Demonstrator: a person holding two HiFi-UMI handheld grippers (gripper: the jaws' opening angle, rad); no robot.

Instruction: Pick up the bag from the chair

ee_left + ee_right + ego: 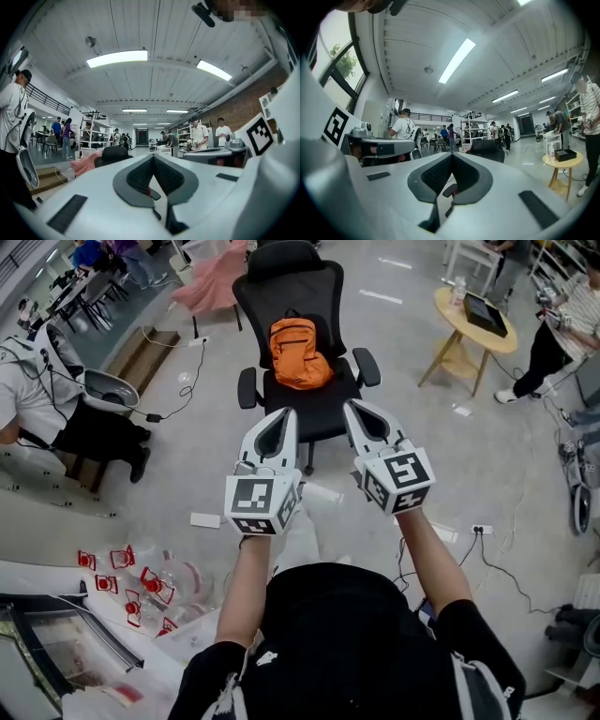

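Open workshop, grey floor. Bag (298, 354) sat on the chair (287, 282) seat, leaning on the backrest; orange and slumped. Likely light, soft fabric that would sag and fold under a pinch. Best hold was probably the top loop (293, 315) or a strap, not the body. Left gripper (279, 418) and right gripper (354, 411) were level, side by side at the chair's front, clear of the bag. Both had jaws together with nothing between them.

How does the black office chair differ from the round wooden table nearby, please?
The chair is black with armrests; the table is pale wood with a round top. The chair carries an orange bag; the table bears a dark flat box and a bottle. Both stand on the grey floor.
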